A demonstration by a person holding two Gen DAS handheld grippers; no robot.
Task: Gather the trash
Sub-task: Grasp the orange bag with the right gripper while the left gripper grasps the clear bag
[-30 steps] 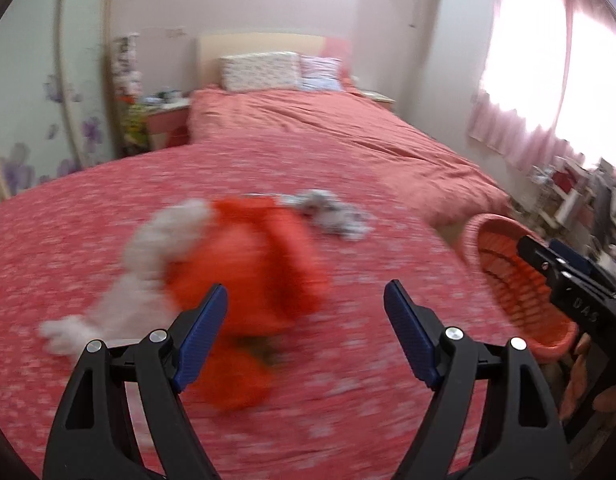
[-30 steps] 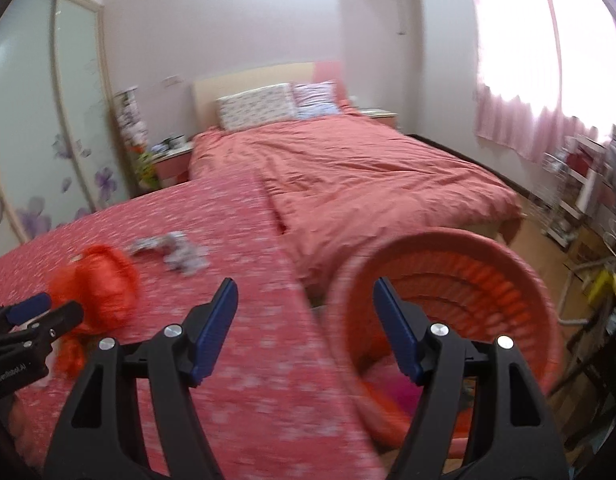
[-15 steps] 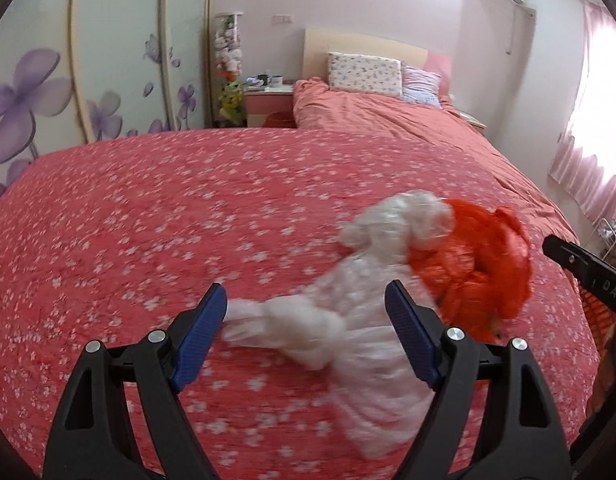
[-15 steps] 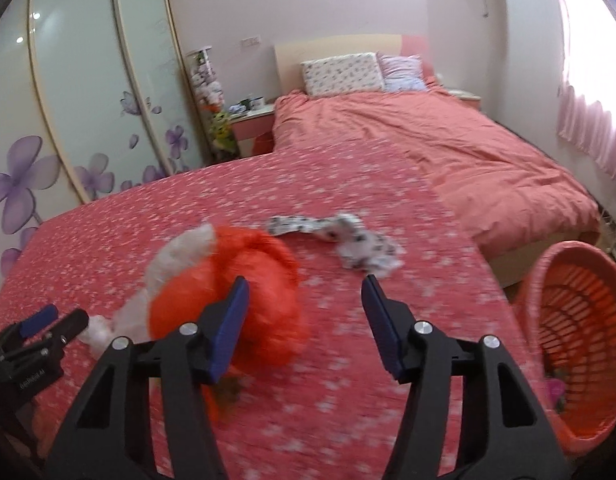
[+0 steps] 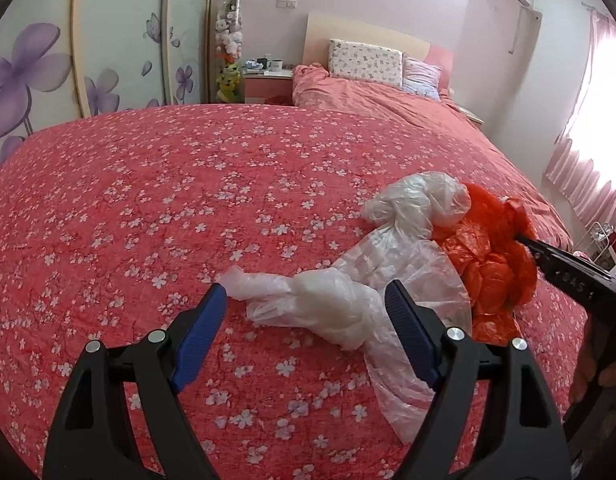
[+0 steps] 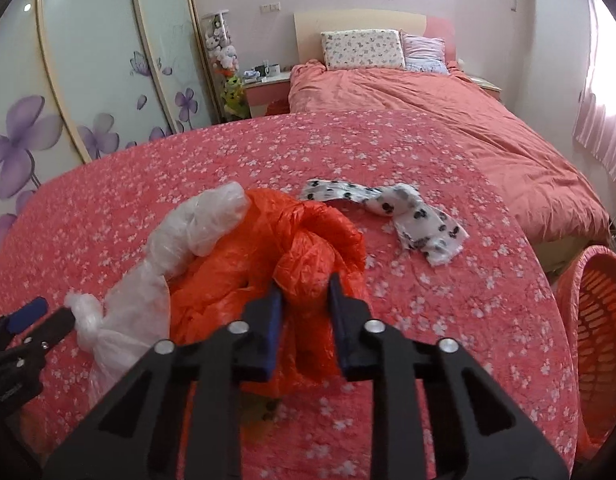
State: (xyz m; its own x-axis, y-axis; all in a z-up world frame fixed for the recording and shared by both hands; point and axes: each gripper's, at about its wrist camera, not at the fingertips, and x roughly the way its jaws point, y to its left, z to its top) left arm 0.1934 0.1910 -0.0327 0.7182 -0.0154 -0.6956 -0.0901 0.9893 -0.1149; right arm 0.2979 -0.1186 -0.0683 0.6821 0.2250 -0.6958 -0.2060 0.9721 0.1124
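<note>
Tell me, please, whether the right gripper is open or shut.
Shut: right gripper has just been closing, pads pinching the orange plastic bag.

Open floral bedspread point(image 5: 148, 208) left of clear bag point(image 5: 347, 300). Orange bag point(image 6: 292, 264) touching it, spotted cloth point(image 6: 407, 212) just beyond. Basket point(image 6: 587, 320) off right edge.

The right gripper point(image 6: 304, 300), over the basket point(image 6: 587, 320) a second ago, now closes its jaws on the orange bag point(image 6: 308, 248); the left gripper point(image 5: 308, 312) now straddles the clear bag point(image 5: 339, 304).
</note>
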